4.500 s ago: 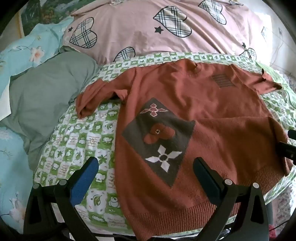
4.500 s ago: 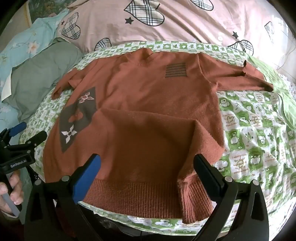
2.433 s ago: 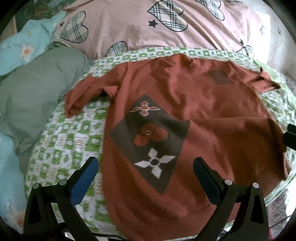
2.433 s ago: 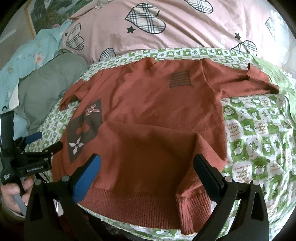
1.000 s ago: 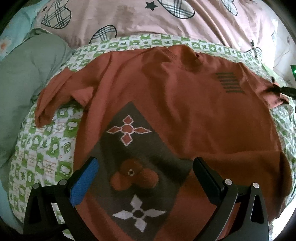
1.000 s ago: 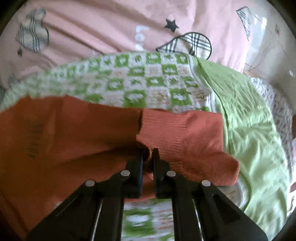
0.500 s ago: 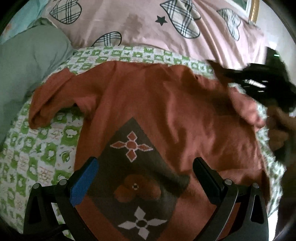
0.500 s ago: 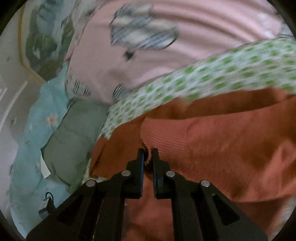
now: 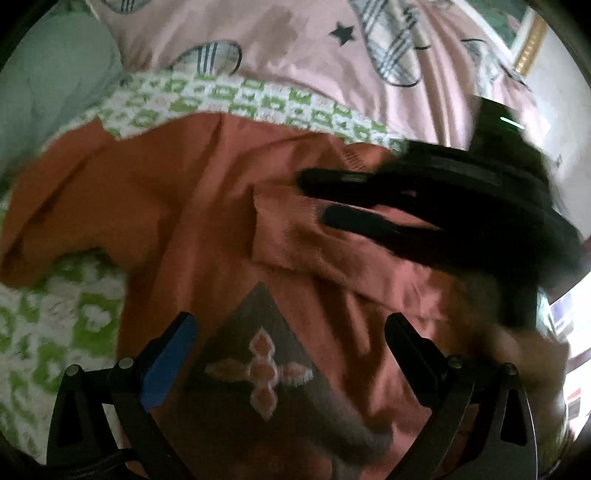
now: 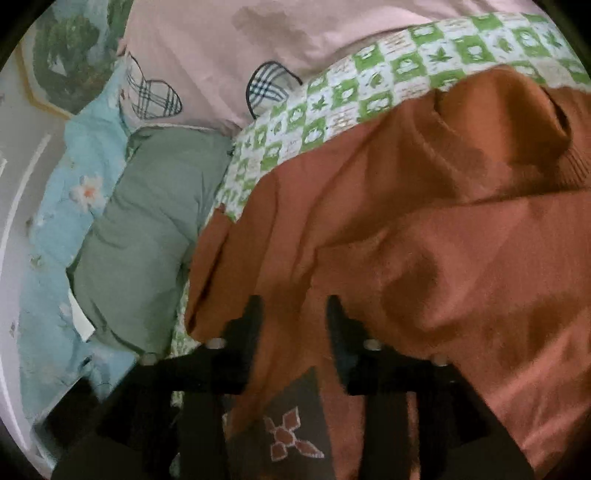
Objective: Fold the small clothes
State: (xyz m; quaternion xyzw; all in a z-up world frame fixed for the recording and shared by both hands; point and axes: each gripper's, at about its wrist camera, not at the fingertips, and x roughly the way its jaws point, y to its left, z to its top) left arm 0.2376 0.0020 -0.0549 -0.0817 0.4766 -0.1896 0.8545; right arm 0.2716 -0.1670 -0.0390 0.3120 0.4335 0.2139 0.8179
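Bed beneath, the sweater (image 9: 221, 206) has one sleeve (image 9: 291, 240) folded across, ahead of both tongs; left tongs (image 9: 288, 354) wide, right tongs (image 10: 293, 314) parted, empty; other sleeve remains.

Ahead of you lies a green-and-white checkered sheet (image 10: 373, 83), and against its far edge a pink duvet (image 10: 295, 33) printed with plaid hearts and black stars. To your left sits a grey-green pillow (image 10: 147, 229) on pale blue floral bedding (image 10: 79, 173). A gold-edged picture frame (image 9: 530, 50) shows behind.
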